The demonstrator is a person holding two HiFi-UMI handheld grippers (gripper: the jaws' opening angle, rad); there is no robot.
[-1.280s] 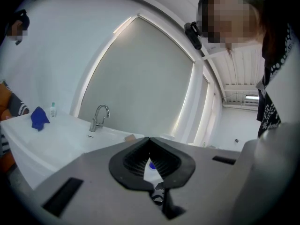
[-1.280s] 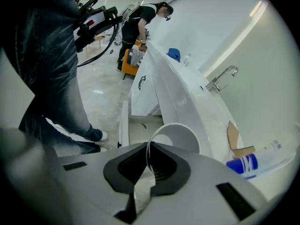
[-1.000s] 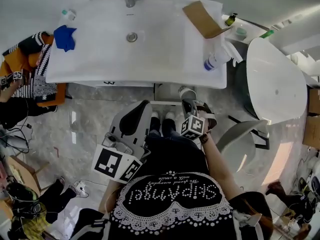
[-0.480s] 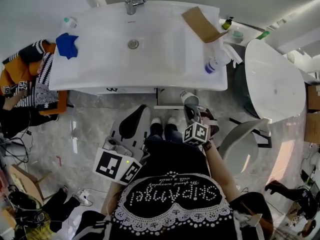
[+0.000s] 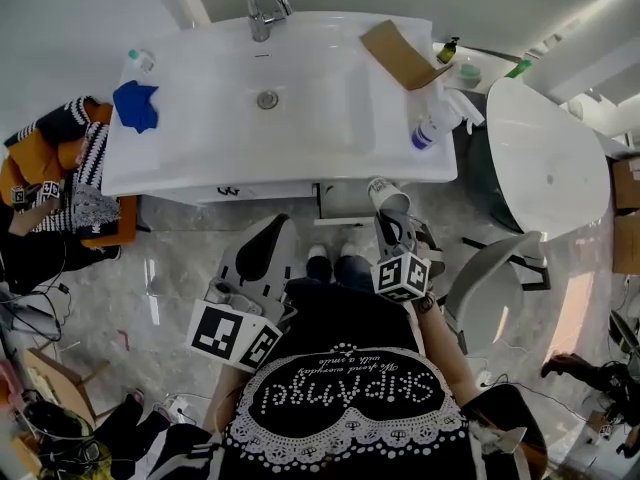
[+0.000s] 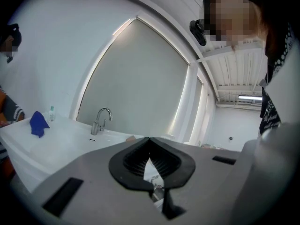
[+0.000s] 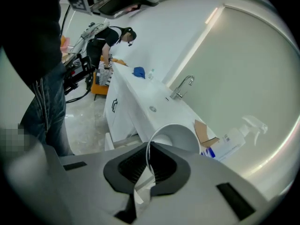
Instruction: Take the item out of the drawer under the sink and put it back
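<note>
Where the paper cup (image 5: 386, 195) is: it is held in the air at the front edge of the sink (image 5: 300, 173), just beside the open drawer (image 5: 340, 204) and outside of it.
Right gripper (image 5: 389, 215): the fingers are closed on the rim of the cup; in the right gripper view one thin wall of the paper cup (image 7: 176, 138) is pinched between the pads of the right gripper (image 7: 149, 146).
Long axis of the cup: it runs forward from the fingers and is tilted, with the mouth turned to the camera on the gripper and the bottom pointed to the sink.
Left gripper (image 5: 280, 224): the fingers are closed on nothing; it is held low in front of the person, apart from the cup and left of the drawer, and in its own view the left gripper (image 6: 150, 143) is pointed over the sink.
Direction to the drawer: in the head view the drawer lies just left of the cup and below it, under the sink front.
Nearer hand: the right one, by judgement; the cup is already in it.
Step in hand: the cup seems to be taken out; the return is judged not yet done.
Next move: the cup must be lowered to the left, bottom first, so that the sink edge is not struck.
</note>
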